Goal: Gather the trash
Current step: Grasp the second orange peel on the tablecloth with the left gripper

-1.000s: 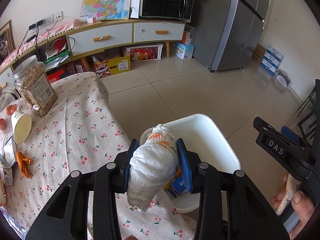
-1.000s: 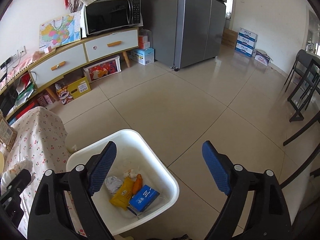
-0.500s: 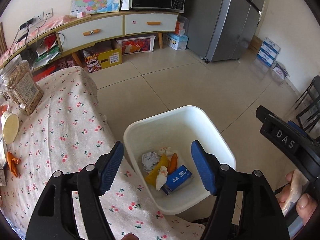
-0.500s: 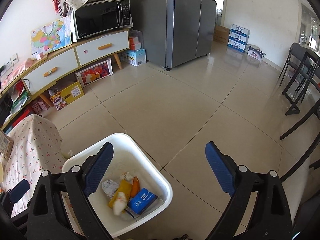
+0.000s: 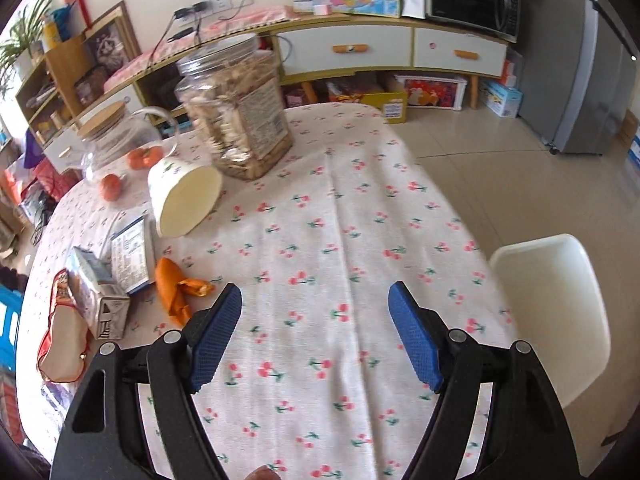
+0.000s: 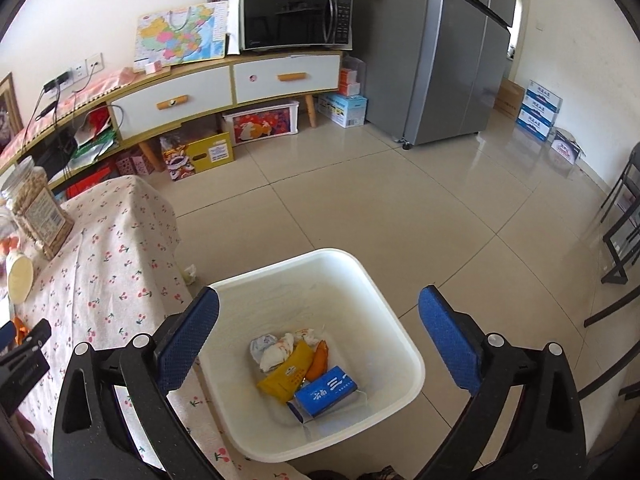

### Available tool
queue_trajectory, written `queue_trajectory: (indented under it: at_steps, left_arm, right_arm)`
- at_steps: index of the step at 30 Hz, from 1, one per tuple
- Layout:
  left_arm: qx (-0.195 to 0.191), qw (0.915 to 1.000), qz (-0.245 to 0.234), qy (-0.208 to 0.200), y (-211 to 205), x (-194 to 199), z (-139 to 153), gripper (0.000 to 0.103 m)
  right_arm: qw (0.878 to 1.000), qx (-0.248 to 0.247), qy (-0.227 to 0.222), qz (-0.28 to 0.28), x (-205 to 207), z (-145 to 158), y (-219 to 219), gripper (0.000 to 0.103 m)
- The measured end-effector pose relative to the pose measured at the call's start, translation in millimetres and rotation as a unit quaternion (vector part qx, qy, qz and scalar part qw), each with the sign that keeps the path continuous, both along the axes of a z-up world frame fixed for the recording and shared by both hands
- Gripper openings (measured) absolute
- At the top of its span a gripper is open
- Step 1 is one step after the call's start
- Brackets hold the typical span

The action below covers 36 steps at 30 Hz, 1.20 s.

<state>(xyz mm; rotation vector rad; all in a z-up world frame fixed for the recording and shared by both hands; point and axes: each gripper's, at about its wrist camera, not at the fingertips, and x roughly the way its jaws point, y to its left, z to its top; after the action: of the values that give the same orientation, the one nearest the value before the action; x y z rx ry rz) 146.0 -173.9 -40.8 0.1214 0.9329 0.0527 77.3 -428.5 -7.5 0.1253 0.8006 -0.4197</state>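
- The trash still to collect lies at the left edge of the left wrist view: an orange wrapper [image 5: 175, 290] just left of the left gripper's near pad, with a small carton [image 5: 98, 298], a flat packet [image 5: 132, 258] and a red-edged bag [image 5: 62, 332] crowded beside it.
- The bin [image 6: 320, 356] stands on the floor against the bench [image 5: 340, 220] edge, in the lower middle of the right wrist view. It already holds a blue box [image 6: 326, 390], a yellow packet [image 6: 287, 372], an orange piece and crumpled paper [image 6: 276, 350].
- The left gripper [image 5: 316, 336] hangs over the cherry-print cloth with its jaws spreading, and only cloth shows between them.
- The right gripper [image 6: 318, 342] hovers above the bin, its jaws also widening and holding nothing.
- To my eye the step in hand is reaching for the next piece, and the orange wrapper is the nearest.
- Doing it well likely means swinging the left gripper towards the lower left, setting one pad on each side of the wrapper's thick end, and closing low enough to catch it without bunching the cloth.
- The carton sits close by, so a narrow approach would avoid nudging it.
- The jar [image 5: 236, 108], cup [image 5: 184, 200] and oranges [image 5: 110, 186] farther up look like keepers, best left alone.
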Motion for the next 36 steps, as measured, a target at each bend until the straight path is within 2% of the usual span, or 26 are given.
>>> queue_trajectory:
  at_steps: [3, 8, 10, 13, 15, 17, 20, 22, 24, 30, 36]
  left_arm:
    - [0.004, 0.9984, 0.057, 0.004, 38, 9, -6, 0.074]
    - [-0.028, 0.9902, 0.132, 0.033, 90, 31, -26, 0.074]
    - [-0.035, 0.9881, 0.144, 0.041, 100, 40, -33, 0.074]
    - [-0.020, 0.9871, 0.152, 0.046, 106, 52, -42, 0.074]
    - [-0.022, 0.9857, 0.158, 0.054, 110, 59, -47, 0.069]
    - [-0.033, 0.9858, 0.155, 0.055, 113, 62, -48, 0.065]
    - [-0.036, 0.9889, 0.132, 0.057, 110, 61, -47, 0.048]
    - [-0.040, 0.9905, 0.118, 0.058, 106, 57, -47, 0.030]
    - [-0.036, 0.9925, 0.102, 0.056, 100, 51, -47, 0.023]
    - [-0.005, 0.9977, 0.042, 0.052, 83, 27, -47, 0.018]
    - [0.045, 0.9981, -0.002, 0.043, 68, 2, -45, 0.018]
  right_arm:
    - [1.000, 0.004, 0.005, 0.016, 4, -1, 11, 0.096]
    - [0.999, -0.011, 0.020, 0.033, 9, -6, 23, 0.096]
    - [0.999, -0.014, 0.026, 0.036, 10, -9, 25, 0.096]
    - [0.999, -0.016, 0.030, 0.041, 13, -9, 29, 0.096]
    - [0.998, -0.018, 0.030, 0.044, 14, -9, 32, 0.096]
    - [0.998, -0.020, 0.031, 0.051, 15, -9, 35, 0.096]
    - [0.998, -0.023, 0.034, 0.057, 18, -10, 40, 0.096]
    - [0.997, -0.024, 0.035, 0.062, 18, -10, 43, 0.096]
    - [0.997, -0.026, 0.035, 0.065, 18, -9, 47, 0.096]
    - [0.997, -0.024, 0.031, 0.074, 22, -6, 58, 0.096]
    - [0.995, -0.031, 0.032, 0.090, 28, -6, 77, 0.096]
